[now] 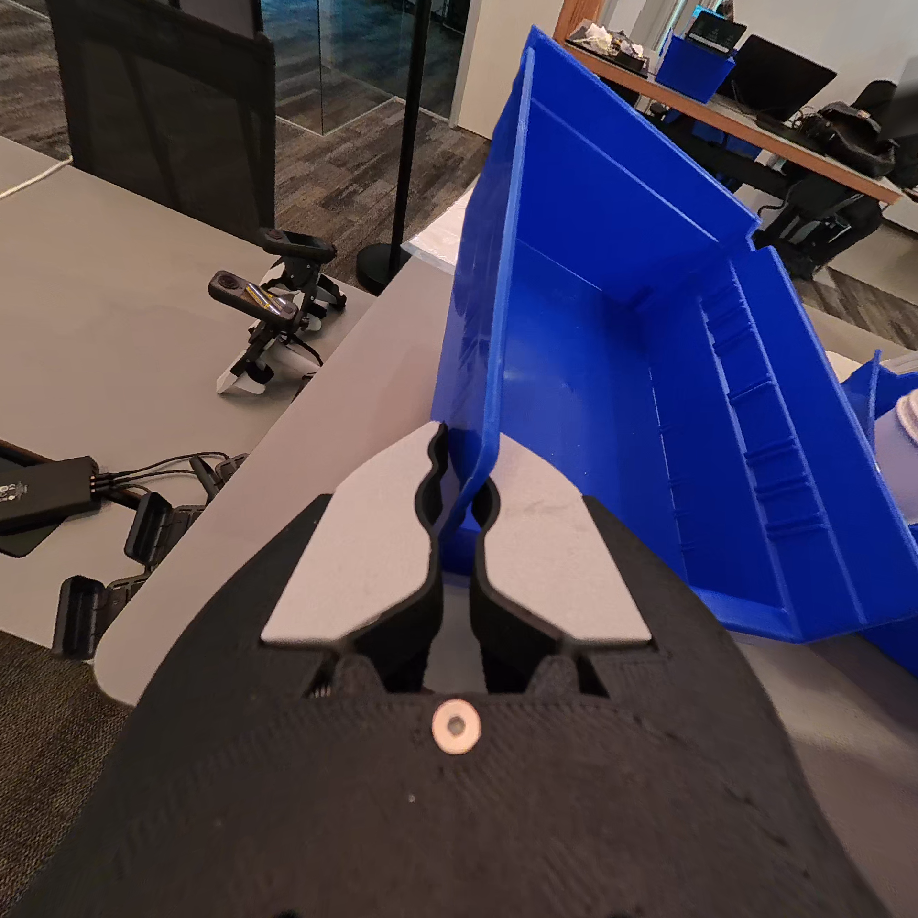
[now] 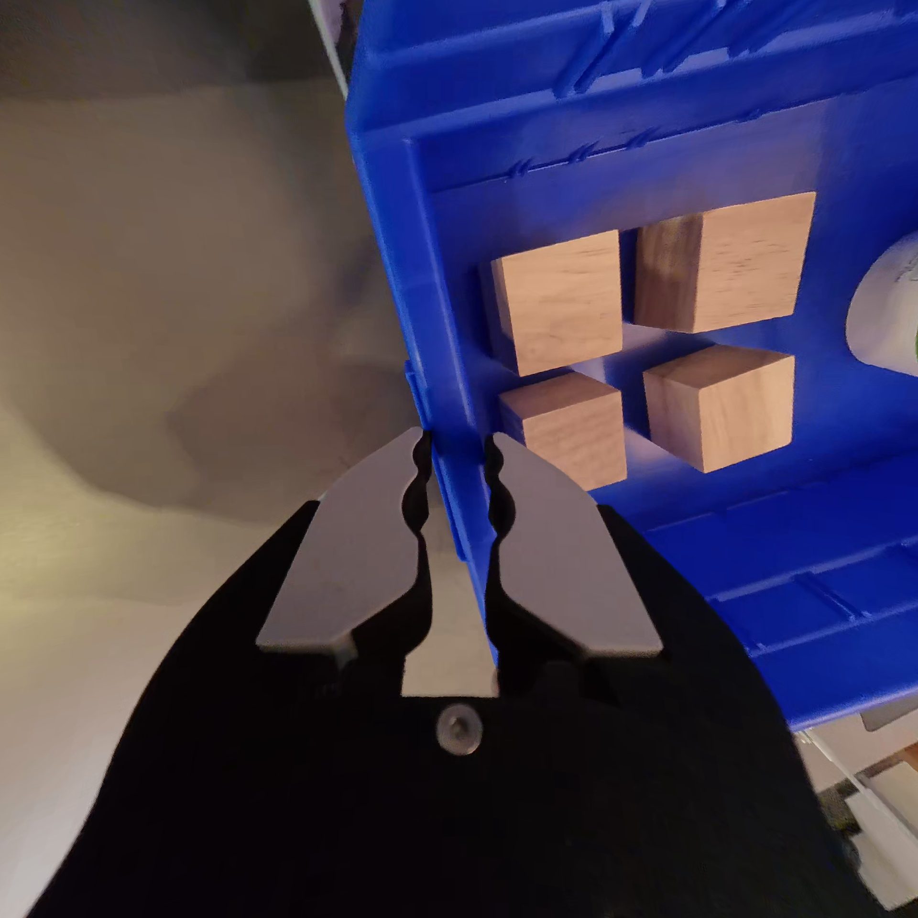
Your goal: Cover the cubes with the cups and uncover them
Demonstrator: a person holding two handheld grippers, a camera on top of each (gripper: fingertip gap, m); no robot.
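Observation:
My left gripper is shut on the near wall of an empty blue bin, which stands tilted over the grey table. My right gripper is shut on the side wall of a second blue bin. Several wooden cubes lie close together on that bin's floor. A white cup lies in it at the right edge, mostly cut off. In the left wrist view part of this second bin and a white object show at the far right.
Two small cameras on stands sit on the table to the left. Black boxes with cables lie at the left edge. A black chair and a pole stand are behind. The table's rounded corner is near.

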